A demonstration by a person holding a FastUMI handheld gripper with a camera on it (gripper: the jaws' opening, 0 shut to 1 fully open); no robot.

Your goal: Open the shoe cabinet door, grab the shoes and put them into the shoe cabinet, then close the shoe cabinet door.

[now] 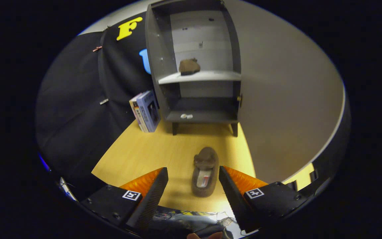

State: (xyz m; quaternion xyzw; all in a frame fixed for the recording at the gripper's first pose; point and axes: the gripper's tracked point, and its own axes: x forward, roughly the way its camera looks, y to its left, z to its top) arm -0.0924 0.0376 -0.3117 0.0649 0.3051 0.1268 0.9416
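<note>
Two brown slippers are seen. One slipper (205,172) lies on the yellow wooden floor (151,149), between the spread fingers of the gripper (193,174), untouched by either, its toe pointed toward the shoe cabinet (196,66). The other slipper (189,66) has been set on the cabinet's pale middle shelf (211,76). The cabinet door (284,99) is swung wide open at the right. Some books (146,111) are leaned against the cabinet's left side. Two small white objects (186,116) are seen on the bottom shelf.
</note>
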